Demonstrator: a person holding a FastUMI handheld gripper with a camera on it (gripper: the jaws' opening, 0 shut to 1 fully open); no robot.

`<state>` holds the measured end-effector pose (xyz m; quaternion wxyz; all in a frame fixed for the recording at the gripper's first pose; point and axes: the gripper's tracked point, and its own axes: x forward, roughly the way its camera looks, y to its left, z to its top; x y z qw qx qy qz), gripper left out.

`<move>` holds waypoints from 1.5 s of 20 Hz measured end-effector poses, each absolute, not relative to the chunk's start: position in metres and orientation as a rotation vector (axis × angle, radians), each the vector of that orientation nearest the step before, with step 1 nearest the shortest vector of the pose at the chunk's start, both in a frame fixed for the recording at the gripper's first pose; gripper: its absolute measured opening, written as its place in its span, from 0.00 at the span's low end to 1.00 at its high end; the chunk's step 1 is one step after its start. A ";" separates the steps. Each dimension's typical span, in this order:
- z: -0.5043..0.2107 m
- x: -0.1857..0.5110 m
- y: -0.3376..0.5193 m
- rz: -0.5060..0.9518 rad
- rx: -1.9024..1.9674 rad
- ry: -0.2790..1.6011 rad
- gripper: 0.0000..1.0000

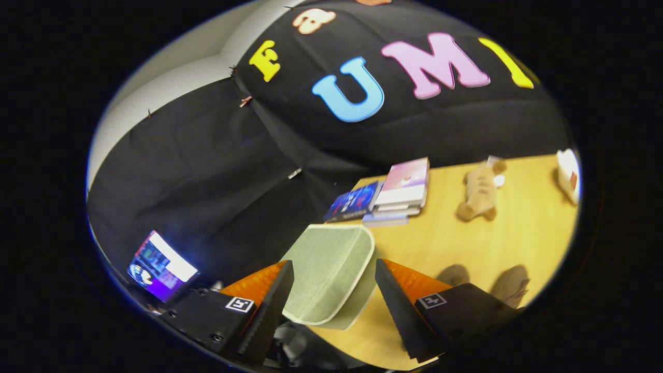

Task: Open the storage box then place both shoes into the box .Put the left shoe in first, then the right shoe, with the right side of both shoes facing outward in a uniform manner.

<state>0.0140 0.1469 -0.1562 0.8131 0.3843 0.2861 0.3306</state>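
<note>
Wooden table (518, 228) with books (401, 189), black cloth wall, tool (334, 290) open around storage box (331, 269)

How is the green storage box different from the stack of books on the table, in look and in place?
The storage box is pale green fabric with a light trim; the stack of books shows pink and white covers. The box lies between the open gripper fingers, at the table near edge; the books lie well beyond them, by the black wall. The box is one rounded thing; the books are several flat ones. Both rest on the wooden table.
</note>
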 end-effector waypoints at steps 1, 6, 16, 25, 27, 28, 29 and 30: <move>-0.172 0.012 0.155 0.733 0.863 0.674 0.98; -0.211 0.020 0.191 0.826 1.146 0.860 0.98; -0.250 0.013 0.247 0.969 1.462 1.038 0.96; -0.246 0.019 0.255 1.058 1.671 0.985 0.55; -0.241 0.020 0.246 1.081 1.696 0.944 0.31; -0.237 0.021 0.245 1.068 1.682 0.921 0.19; -0.238 0.022 0.246 1.065 1.657 0.903 0.07; -0.236 0.022 0.244 1.058 1.648 0.899 0.07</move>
